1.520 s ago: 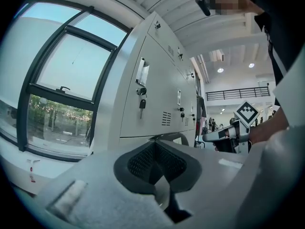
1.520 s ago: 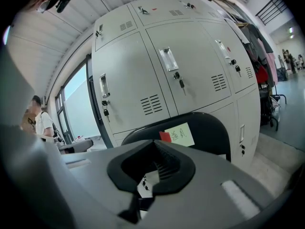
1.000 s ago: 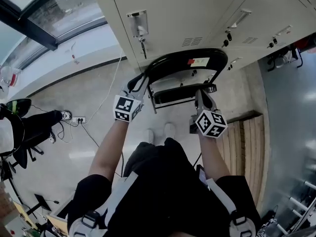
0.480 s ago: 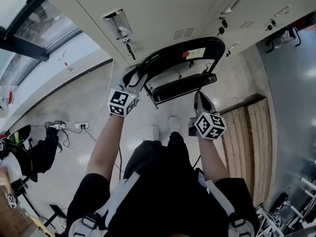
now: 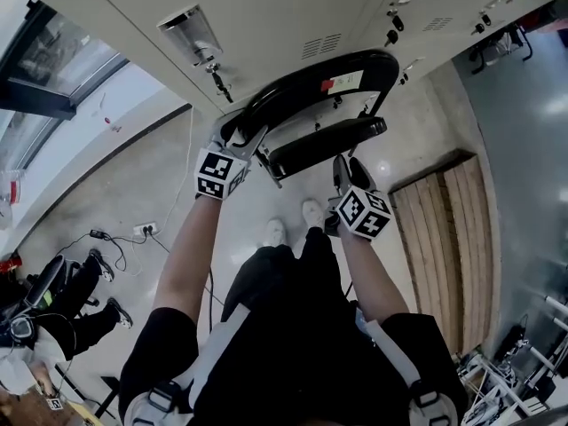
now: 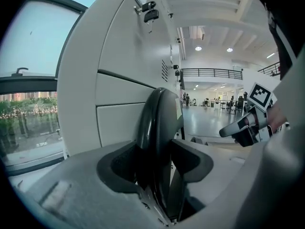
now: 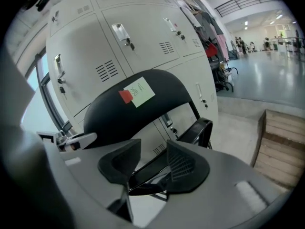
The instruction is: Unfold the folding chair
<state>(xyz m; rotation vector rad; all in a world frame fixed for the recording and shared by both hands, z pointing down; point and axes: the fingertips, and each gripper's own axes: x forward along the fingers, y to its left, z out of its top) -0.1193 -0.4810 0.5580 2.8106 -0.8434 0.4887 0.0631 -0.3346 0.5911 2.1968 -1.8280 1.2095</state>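
**Left gripper** [image 5: 238, 142] [image 6: 157, 163]: its fingers [image 6: 119, 168] have just been opening and now stand wide apart. The curved black backrest [image 5: 311, 82] [image 6: 157, 123] of the folding chair [image 5: 319, 114] runs edge-on through the gap between them. The pads lie close to either face of it, with no clamping visible.

**Right gripper** [image 5: 344, 169] [image 7: 147, 163]: its fingers [image 7: 183, 168] have just been opening and stand about halfway apart, holding nothing. The near edge of the black seat [image 5: 328, 145] [image 7: 195, 132] shows in the gap at the fingertips, and the pads do not press on it. The backrest [image 7: 138, 109] sits above and beyond these fingers and carries a white label [image 5: 344, 82] [image 7: 141, 92] with a red tab.

**Chair position:** the chair stands directly ahead of both pairs of fingers, close against a bank of pale lockers [image 5: 293, 16] [image 7: 143, 37].

**Surroundings:** the person's shoes [image 5: 275, 231] rest on the floor [image 5: 133, 185] below the fingers. Wooden slats [image 5: 444, 229] lie to the right of the right fingers.
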